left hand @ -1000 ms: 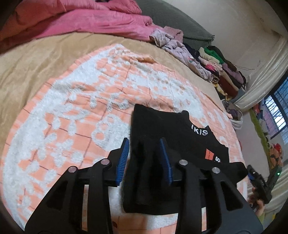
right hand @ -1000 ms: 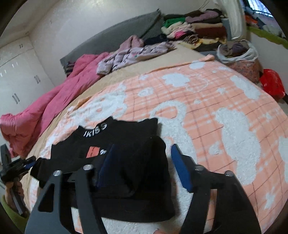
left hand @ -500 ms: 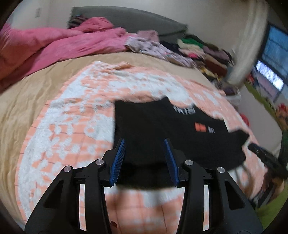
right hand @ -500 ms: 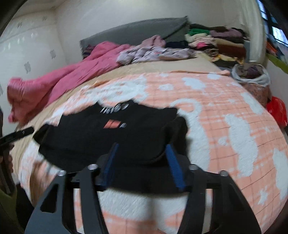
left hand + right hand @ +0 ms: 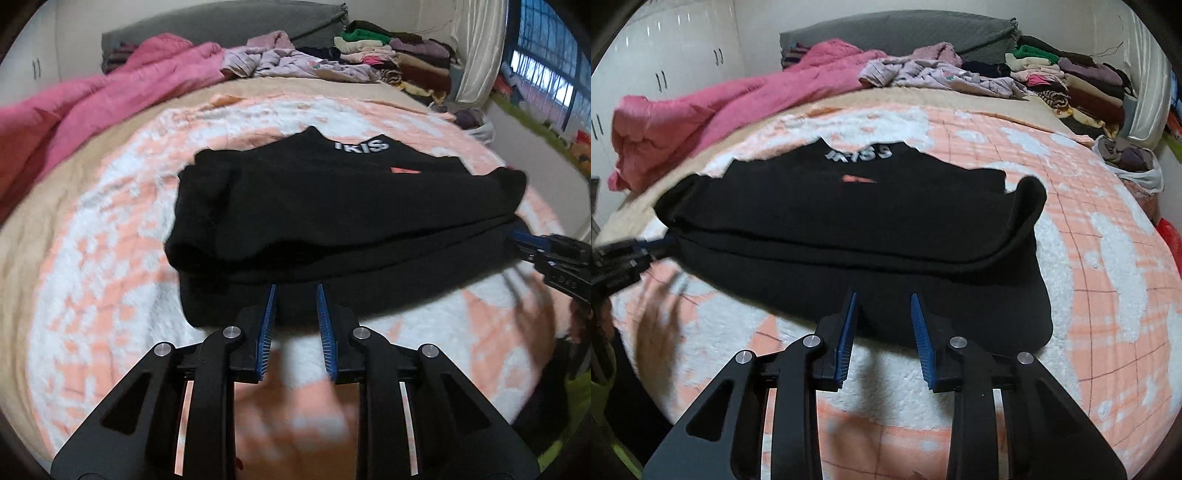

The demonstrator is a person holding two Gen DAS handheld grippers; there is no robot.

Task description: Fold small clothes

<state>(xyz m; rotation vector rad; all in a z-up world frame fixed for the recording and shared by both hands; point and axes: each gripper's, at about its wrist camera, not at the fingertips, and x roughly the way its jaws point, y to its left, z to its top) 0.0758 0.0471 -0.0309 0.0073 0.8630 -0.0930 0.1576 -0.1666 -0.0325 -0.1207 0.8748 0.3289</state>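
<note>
Garment: while both claws sit at its near hem, the black top (image 5: 332, 206) lies spread on the orange-and-white blanket (image 5: 110, 258) of the bed, collar lettering at the far side, both sleeves folded inward across the body.
Left claw: my left claw (image 5: 295, 317) has its jaws partly open, with a clear gap between the blue pads, and the tips sit at the near hem; I see cloth ahead of the pads, none pinched between them, so I judge it holds nothing.
Right claw: my right claw (image 5: 882, 317) is open a little wider, tips over the near hem of the top, also gripping nothing as far as I can tell.
Why so placed: I judge both claws are lined up along the hem so I can take it at two spots and carry it away from me to the collar, halving the length.
Edges: the hem runs straight across just beyond the tips; the right-side sleeve fold (image 5: 1027, 206) curls up in a raised lip, which may spring loose.
Room: bare blanket lies to either side of the claws and beyond the collar; the pink quilt (image 5: 701, 122) and the clothes pile (image 5: 1071, 85) are well apart, far ahead.
</note>
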